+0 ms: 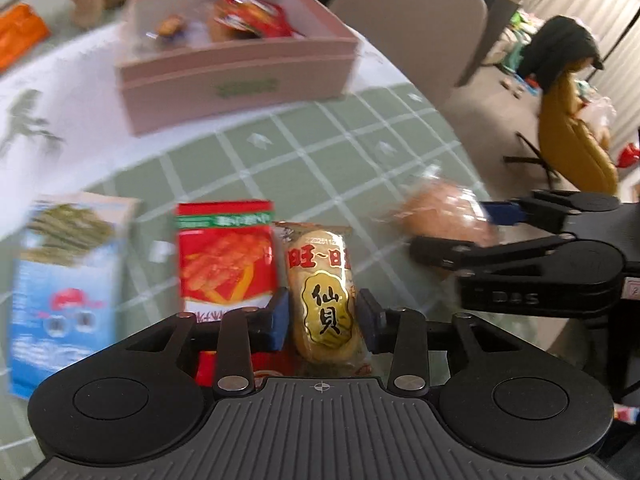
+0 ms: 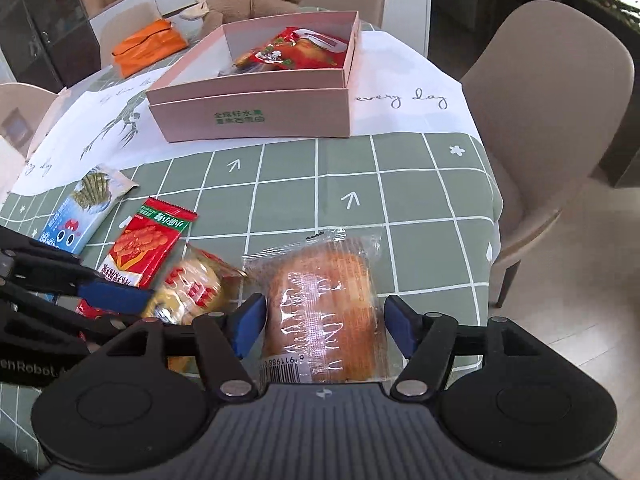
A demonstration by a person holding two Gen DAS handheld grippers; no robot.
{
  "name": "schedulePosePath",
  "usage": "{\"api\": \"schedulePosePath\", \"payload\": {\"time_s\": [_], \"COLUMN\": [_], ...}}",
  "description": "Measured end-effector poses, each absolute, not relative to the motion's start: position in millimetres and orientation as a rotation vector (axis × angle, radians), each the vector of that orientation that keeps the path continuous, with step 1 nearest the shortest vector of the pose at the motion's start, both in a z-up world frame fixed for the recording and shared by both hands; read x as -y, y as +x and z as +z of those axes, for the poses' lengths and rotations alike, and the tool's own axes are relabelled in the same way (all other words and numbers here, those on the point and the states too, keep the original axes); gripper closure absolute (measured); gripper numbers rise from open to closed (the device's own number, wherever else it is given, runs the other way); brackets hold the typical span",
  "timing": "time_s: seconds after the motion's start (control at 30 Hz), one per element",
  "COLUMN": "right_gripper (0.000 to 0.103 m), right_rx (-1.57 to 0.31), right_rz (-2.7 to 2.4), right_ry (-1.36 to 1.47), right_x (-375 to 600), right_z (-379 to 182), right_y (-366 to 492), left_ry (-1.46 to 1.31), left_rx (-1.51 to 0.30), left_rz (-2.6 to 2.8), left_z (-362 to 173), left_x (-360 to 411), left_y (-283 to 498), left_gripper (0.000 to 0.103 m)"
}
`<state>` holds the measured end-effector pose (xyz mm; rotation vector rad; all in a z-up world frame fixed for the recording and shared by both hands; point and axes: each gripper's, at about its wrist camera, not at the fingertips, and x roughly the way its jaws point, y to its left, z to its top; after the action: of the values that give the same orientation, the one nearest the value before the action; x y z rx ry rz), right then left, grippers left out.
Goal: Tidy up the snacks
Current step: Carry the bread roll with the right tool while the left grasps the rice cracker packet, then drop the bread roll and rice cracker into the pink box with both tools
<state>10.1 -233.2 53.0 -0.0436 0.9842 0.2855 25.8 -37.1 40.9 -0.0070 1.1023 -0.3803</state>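
Jaws of the left gripper [image 1: 323, 322] sit close on either side of the yellow rice cracker packet [image 1: 323, 300] at lower centre, apparently pinching it. Right gripper [image 2: 324, 326] stands wide open around the wrapped bread [image 2: 324, 312], pads just off the wrapper. Left of them lie a red snack packet [image 2: 148, 242] and blue seaweed packet [image 2: 86, 208]; the pink box [image 2: 256, 108] of snacks sits upper centre on the green checked tablecloth [image 2: 420, 200]
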Motion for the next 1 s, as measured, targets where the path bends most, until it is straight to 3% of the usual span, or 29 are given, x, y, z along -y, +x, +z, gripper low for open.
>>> {"api": "schedulePosePath", "payload": {"time_s": [0.23, 0.5, 0.57, 0.63, 1.0], "right_gripper": [0.027, 0.026, 0.031, 0.049, 0.052], "right_rx": [-0.975, -0.948, -0.945, -0.952, -0.828], "right_rz": [0.304, 0.357, 0.362, 0.377, 0.411], "right_ry": [-0.124, -0.22, -0.197, -0.163, -0.112], "right_x": [214, 193, 197, 202, 209], "right_z": [47, 49, 53, 58, 109], "right_y": [7, 6, 6, 9, 10], "left_ry": [-0.13, -0.099, -0.1, -0.098, -0.097], "left_rx": [-1.121, -1.123, -1.122, -1.122, -1.111], "left_rz": [-0.298, -0.302, -0.305, -0.307, -0.34], "left_z": [41, 39, 39, 38, 38], "left_x": [-10, 3, 3, 4, 7], "left_y": [20, 23, 23, 23, 21], "left_gripper": [0.062, 0.06, 0.06, 0.06, 0.062]}}
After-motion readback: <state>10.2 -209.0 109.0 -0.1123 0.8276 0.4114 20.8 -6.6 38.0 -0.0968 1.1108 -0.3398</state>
